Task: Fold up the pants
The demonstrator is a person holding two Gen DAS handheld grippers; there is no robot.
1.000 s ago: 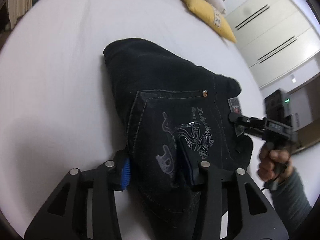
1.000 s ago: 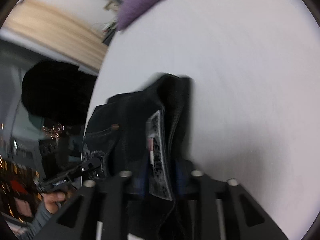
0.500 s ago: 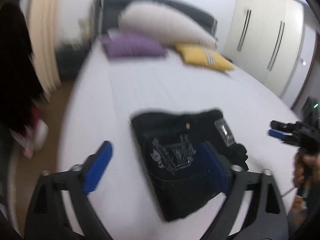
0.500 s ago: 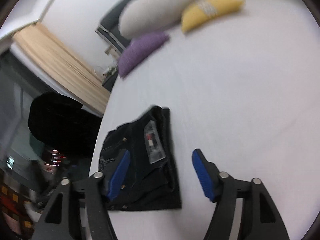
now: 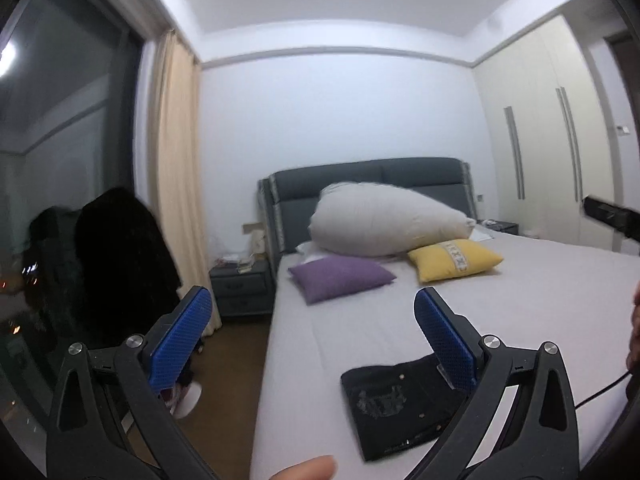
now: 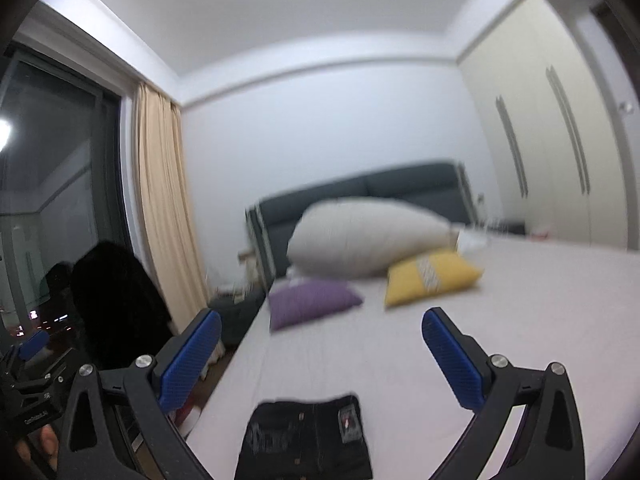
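1. Left wrist view: we see the pants point(image 5: 404, 400) lying as a compact dark rectangle on the white bed point(image 5: 520, 308), at about 5 o'clock in the frame, near the bed's left edge. Our left gripper point(image 5: 312, 336) hangs above with its blue pads spread wide, clamping nothing and clear of the cloth. We judge the fold done, or all but done; at most a tidy-up is left.

2. Only this view shows a sliver of the other tool at 3 o'clock, the bedside table point(image 5: 240, 288) sharply, and a purple cushion point(image 5: 340, 278) without blur.

3. Right wrist view: the pants point(image 6: 308, 440) sit at 6 o'clock, the light label patch facing up. Our right gripper point(image 6: 322, 354) is likewise splayed apart and empty.

4. This view alone shows the left tool's body at 8 o'clock; it is blurred throughout.
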